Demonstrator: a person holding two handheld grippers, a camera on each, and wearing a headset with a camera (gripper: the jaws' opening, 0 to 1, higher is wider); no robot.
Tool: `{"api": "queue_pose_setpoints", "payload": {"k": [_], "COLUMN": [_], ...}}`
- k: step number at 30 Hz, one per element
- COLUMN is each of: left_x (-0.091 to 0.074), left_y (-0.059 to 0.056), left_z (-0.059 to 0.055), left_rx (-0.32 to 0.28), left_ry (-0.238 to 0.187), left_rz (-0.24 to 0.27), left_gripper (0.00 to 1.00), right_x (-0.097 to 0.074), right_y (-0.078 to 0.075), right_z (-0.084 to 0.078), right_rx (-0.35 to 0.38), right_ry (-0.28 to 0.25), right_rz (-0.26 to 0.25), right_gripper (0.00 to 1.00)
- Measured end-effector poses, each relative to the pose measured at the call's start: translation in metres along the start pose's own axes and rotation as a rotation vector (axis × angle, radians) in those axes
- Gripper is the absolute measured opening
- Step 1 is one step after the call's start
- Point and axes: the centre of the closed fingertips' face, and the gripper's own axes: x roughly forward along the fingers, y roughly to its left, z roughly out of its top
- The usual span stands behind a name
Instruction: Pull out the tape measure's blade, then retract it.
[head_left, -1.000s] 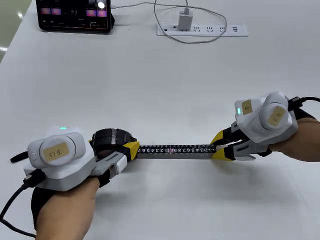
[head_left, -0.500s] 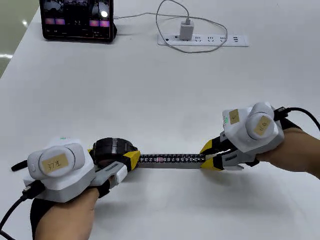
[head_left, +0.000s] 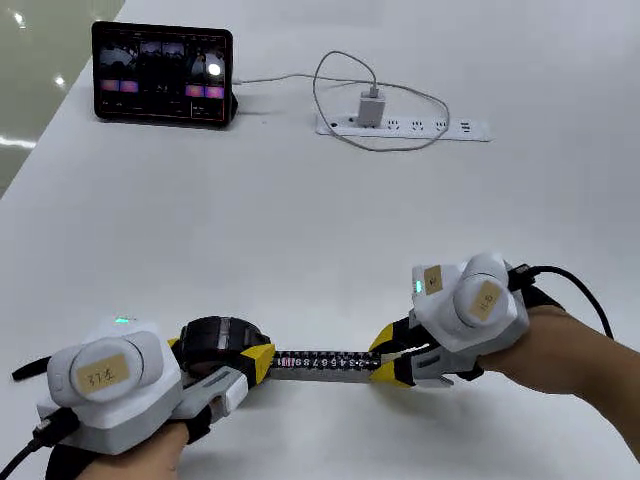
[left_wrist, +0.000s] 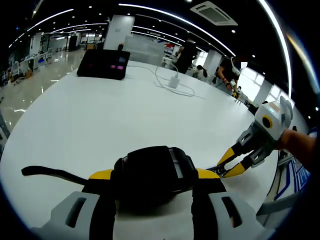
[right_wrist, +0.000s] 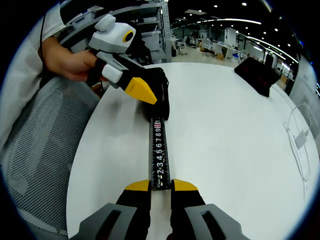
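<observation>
Left gripper (left_wrist: 152, 176) clamps the black tape measure (head_left: 215, 342) at 7 o'clock on the white workbench (head_left: 300, 200). Right gripper (head_left: 385, 357) pinches the blade (head_left: 320, 360) tip toward 3 o'clock — a short length is out, and retraction appears not yet done.

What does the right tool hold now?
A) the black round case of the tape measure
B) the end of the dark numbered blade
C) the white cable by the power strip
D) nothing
B: the right gripper view shows the right tool shut on the end of the dark numbered blade, while the left tool grips the black round tape measure case.
</observation>
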Motion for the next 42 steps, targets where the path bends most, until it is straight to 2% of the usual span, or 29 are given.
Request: {"api": "queue_pose_setpoints", "payload": {"k": [15, 25, 42], "left_x": [0.000, 0.000, 0.000], "left_y": [0.002, 0.001, 0.002], "left_z": [0.000, 0.000, 0.000], "left_rx": [-0.007, 0.002, -0.004], "left_ry": [0.001, 0.000, 0.000], "left_rz": [-0.002, -0.001, -0.003], "left_gripper": [0.56, 0.57, 0.57], "right_x": [0.014, 0.023, 0.031], "right_y": [0.001, 0.001, 0.000], "right_z": [0.018, 0.024, 0.037], "right_rx": [-0.006, -0.013, -0.012], "right_ry": [-0.018, -0.016, -0.031], "right_rz": [0.013, 0.016, 0.026], "right_gripper": [0.11, 0.11, 0.11]}}
